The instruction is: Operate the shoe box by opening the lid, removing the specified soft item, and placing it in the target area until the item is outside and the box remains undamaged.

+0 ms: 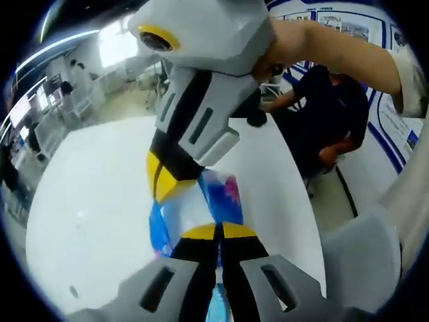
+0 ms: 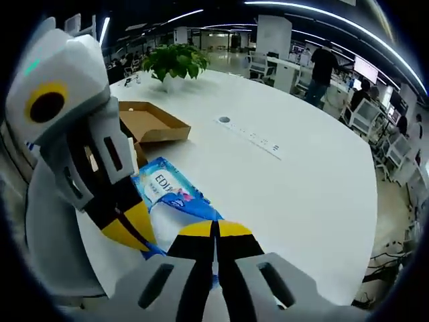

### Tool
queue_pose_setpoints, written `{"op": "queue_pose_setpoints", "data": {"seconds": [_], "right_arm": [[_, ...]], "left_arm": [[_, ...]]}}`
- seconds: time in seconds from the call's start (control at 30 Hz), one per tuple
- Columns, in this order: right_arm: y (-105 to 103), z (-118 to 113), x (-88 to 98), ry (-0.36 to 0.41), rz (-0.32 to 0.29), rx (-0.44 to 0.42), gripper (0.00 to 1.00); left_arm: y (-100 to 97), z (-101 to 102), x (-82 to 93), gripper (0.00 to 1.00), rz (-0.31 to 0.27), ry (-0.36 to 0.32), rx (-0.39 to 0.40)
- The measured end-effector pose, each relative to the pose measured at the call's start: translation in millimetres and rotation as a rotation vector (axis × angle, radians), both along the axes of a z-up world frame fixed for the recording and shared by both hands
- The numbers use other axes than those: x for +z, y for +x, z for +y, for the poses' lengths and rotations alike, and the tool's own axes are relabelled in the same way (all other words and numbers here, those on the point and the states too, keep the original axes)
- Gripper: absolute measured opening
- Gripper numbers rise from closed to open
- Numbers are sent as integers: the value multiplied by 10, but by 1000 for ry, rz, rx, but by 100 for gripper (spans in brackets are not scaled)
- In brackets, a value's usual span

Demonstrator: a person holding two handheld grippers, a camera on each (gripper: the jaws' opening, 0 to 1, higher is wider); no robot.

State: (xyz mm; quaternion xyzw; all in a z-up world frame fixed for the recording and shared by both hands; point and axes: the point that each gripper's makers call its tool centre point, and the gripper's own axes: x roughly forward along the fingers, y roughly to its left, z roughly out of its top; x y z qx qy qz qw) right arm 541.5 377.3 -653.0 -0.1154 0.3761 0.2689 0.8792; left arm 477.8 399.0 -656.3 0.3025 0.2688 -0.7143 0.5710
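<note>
The left gripper (image 1: 220,235) has its jaws pressed together on the edge of the pack (image 1: 208,201), a soft blue and white plastic packet with pink print. In the right gripper view it comes in from the left with its yellow tips at the pack's near corner. The pack lies on the white bench (image 1: 100,201), just ahead of both grippers.

The right gripper (image 2: 216,231) is likewise closed, pinching the pack (image 2: 167,191) at its near edge. Beyond it, up and to the left, sits the open box (image 2: 151,124), apart from the pack, with a plant (image 2: 174,64) farther off.

To my eye the pack is out and being set down. Best to lower it flat, release one gripper at a time, and pull straight back so the film does not snag or drag toward the box.
</note>
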Motion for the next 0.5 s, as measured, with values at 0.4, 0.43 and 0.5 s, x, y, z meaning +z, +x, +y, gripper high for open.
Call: {"op": "queue_pose_setpoints", "data": {"seconds": [0.4,0.43,0.5], "right_arm": [[75,-204,-130,-13,21,-16,0],[80,-218,-138,-12,23,-19,0],[86,-262,-159,-15,25,-25,0]], "left_arm": [[52,-245,-148,0,39,-8,-5],[52,-265,-157,0,44,-10,-7],[56,-305,-179,0,52,-12,-8]]}}
